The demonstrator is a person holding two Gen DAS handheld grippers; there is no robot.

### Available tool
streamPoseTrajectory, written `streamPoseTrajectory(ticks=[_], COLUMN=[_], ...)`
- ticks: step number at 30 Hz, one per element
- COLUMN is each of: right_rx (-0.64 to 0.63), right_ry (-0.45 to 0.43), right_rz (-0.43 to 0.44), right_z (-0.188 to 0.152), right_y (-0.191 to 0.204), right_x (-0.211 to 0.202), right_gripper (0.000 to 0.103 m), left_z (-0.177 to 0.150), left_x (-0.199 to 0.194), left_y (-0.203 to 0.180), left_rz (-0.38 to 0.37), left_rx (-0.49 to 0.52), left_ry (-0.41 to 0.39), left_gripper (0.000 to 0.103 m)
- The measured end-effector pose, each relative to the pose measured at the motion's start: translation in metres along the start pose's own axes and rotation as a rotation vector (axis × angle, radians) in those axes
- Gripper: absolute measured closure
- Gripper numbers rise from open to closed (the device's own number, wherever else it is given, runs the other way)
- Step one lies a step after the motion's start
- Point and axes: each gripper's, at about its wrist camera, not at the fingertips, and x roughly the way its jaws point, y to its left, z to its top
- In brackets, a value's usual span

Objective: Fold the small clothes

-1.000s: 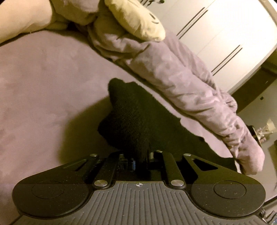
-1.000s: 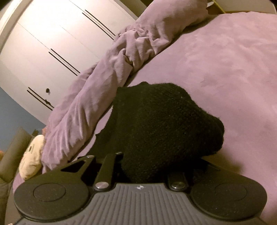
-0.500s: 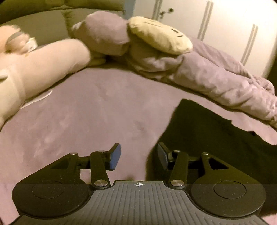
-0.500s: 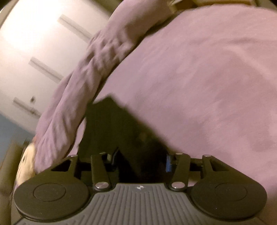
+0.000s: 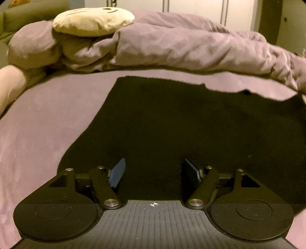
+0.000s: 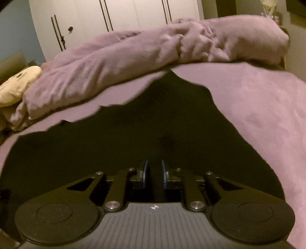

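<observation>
A black knitted garment lies spread flat on the purple bed. It also shows in the right wrist view. My left gripper is open and empty, low over the garment's near left part. My right gripper hovers over the garment's near right part with a narrow gap between its blue pads. Nothing shows between them.
A rolled purple duvet lies along the far edge of the bed, also in the right wrist view. A cream smiley cushion rests on it at the left. White wardrobe doors stand behind.
Both grippers have let go of the black garment, which was bunched and lifted a second ago. It now lies flat. Both grippers have swung to face the duvet. The left has opened wider.
</observation>
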Motion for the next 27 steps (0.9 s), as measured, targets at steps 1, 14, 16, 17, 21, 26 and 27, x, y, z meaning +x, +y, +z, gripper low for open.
streamPoseTrajectory(ticks=[1,14,16,17,21,26,27], right_rx=[-0.015,-0.17,-0.185,-0.182,-0.313,-0.261,-0.231], right_ry=[-0.01,-0.037,-0.017,0.003,0.016,0.072,0.072], right_rz=[-0.022,0.085,0.083,0.066,0.003,-0.017,0.002], right_z=[-0.002,-0.021,-0.034,-0.039,-0.054,-0.042,-0.042], right_y=[-0.007,0.051,0.06,0.061,0.071,0.075,0.074], right_x=[0.001,-0.051,-0.046,-0.042,-0.022,-0.031,-0.038], right_gripper=[0.101,0.092,0.088,0.087,0.087,0.085,0.082], left_z=[-0.001,-0.03,-0.039,-0.043,-0.054,-0.053,-0.052], left_x=[0.0,-0.049,-0.054,-0.054,-0.043,-0.028,-0.025], left_y=[0.001,0.06,0.064,0.067,0.078,0.087,0.089], left_rz=[0.001,-0.003,-0.01,-0.026,-0.126,-0.209,-0.226], left_rx=[0.008,-0.269,-0.279,-0.29,-0.408,-0.574,-0.617], left_ry=[-0.005,0.023,0.047,0.062,0.139,0.135,0.132], left_gripper=[0.022,0.019,0.018,0.018,0.015,0.008,0.009])
